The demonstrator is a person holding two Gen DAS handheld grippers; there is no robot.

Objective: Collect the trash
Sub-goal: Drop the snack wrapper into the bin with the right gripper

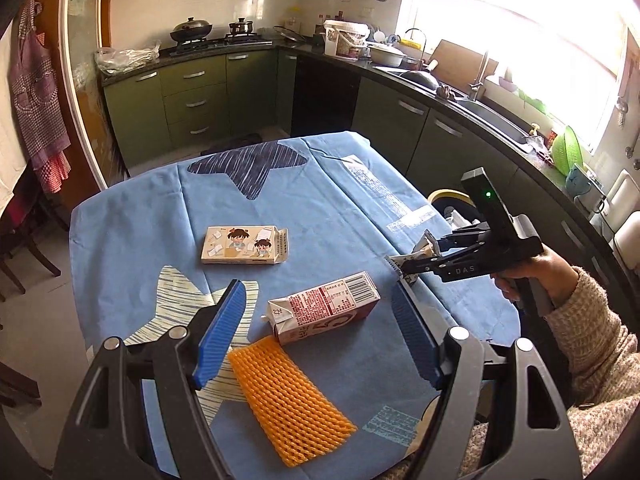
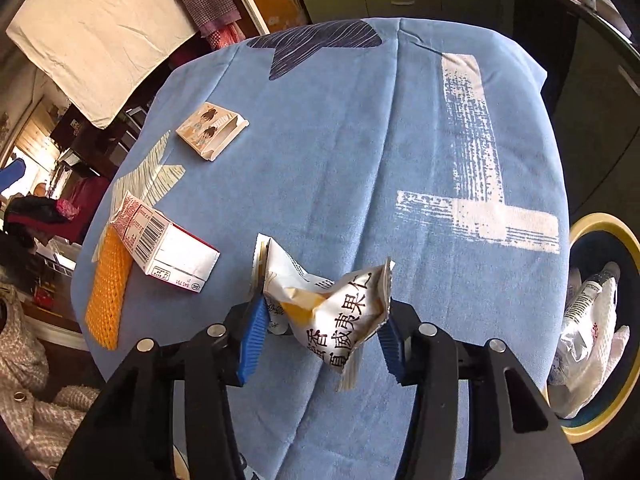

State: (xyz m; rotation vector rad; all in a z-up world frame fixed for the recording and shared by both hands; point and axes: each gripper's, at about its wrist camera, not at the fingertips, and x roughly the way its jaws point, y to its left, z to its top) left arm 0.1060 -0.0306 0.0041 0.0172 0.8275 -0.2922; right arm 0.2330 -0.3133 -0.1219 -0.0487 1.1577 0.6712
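Yellow-rimmed round bin stands beside the table's right edge, holding a crinkled white plastic bag and a bottle-like item. Blue cloth with star prints and a printed white block pattern covers the table. Right gripper has its blue ribbed fingers clamped on a crumpled white snack wrapper, printed with black characters, above the table's near edge. Left gripper hovers with fingers apart around nothing, over a flattened red-and-white milk carton bearing a barcode. Orange foam mesh sleeve lies touching the carton. Small cardboard box with cartoon figures, end flap open, lies farther away
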